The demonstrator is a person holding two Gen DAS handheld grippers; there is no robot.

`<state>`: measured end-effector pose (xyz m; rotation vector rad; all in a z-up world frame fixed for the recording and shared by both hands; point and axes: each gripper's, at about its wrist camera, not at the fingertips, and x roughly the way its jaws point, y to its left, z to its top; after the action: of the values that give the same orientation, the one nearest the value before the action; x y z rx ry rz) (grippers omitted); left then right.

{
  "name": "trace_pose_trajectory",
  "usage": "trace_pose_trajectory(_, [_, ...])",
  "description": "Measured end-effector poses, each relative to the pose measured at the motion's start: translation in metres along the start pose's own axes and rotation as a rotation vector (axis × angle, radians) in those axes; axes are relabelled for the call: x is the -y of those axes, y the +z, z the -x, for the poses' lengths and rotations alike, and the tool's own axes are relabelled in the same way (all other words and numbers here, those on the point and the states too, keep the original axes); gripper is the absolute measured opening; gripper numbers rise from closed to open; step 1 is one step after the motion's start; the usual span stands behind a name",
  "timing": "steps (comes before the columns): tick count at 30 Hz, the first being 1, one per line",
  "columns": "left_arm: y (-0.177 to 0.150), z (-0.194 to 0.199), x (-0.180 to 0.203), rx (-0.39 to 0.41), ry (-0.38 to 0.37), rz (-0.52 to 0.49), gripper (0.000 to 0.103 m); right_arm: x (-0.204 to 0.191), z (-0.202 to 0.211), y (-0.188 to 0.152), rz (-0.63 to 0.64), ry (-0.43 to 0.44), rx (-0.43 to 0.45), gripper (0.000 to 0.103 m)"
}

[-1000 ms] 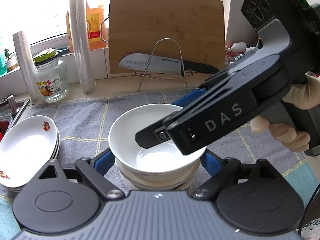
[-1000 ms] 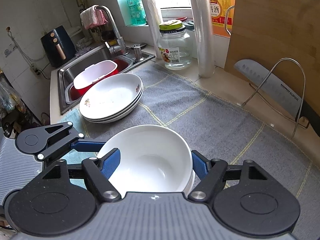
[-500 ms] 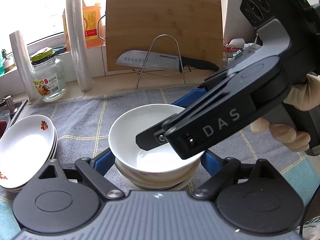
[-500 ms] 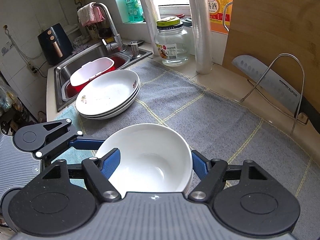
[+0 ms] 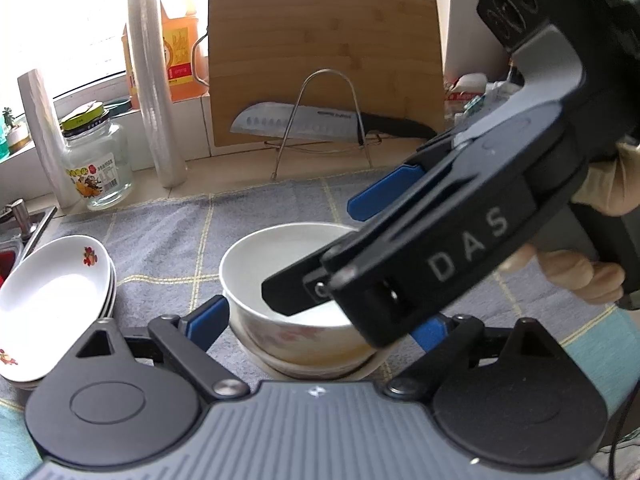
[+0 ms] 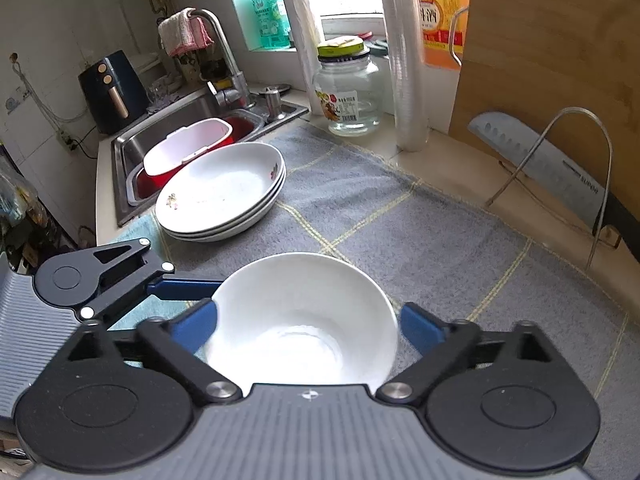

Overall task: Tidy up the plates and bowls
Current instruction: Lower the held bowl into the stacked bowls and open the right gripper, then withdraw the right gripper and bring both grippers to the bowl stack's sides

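A white bowl (image 5: 280, 264) sits nested in a lower bowl (image 5: 312, 364) on the grey towel; it also shows in the right wrist view (image 6: 304, 320). My left gripper (image 5: 320, 322) is open, its blue pads on either side of the bowl stack. My right gripper (image 6: 306, 326) is open around the top bowl's rim, pads slightly apart from it; its body (image 5: 460, 240) crosses over the bowl in the left wrist view. A stack of white flower-printed plates (image 6: 224, 192) lies to the left, also seen in the left wrist view (image 5: 52, 300).
A grey checked towel (image 6: 400, 232) covers the counter. A sink (image 6: 168, 120) with a red basin is at far left. A glass jar (image 5: 96, 168), film rolls (image 5: 154, 92), an oil bottle, a cutting board (image 5: 324, 56) and a knife on a wire rack (image 5: 328, 124) line the back.
Both grippers have risen and pulled back slightly. My right gripper's pads have spread off the bowl's rim. The top bowl stays nested in the lower one.
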<state>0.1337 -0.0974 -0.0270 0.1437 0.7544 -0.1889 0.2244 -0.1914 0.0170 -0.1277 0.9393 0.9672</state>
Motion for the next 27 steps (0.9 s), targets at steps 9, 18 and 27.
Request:
trace_pose_trajectory(9, [-0.009, 0.017, -0.01, 0.02, -0.041, 0.047, 0.1, 0.009, 0.017, -0.006, -0.013, -0.042, 0.046, 0.103])
trace_pose_trajectory(18, [-0.02, 0.025, -0.005, -0.014, 0.007, 0.069, 0.1, 0.002, 0.014, -0.012, 0.049, -0.048, 0.042, 0.103])
trace_pose_trajectory(27, [-0.025, 0.035, -0.005, -0.016, 0.041, 0.078, 0.1, -0.021, 0.0, -0.02, 0.159, -0.065, 0.021, 0.103])
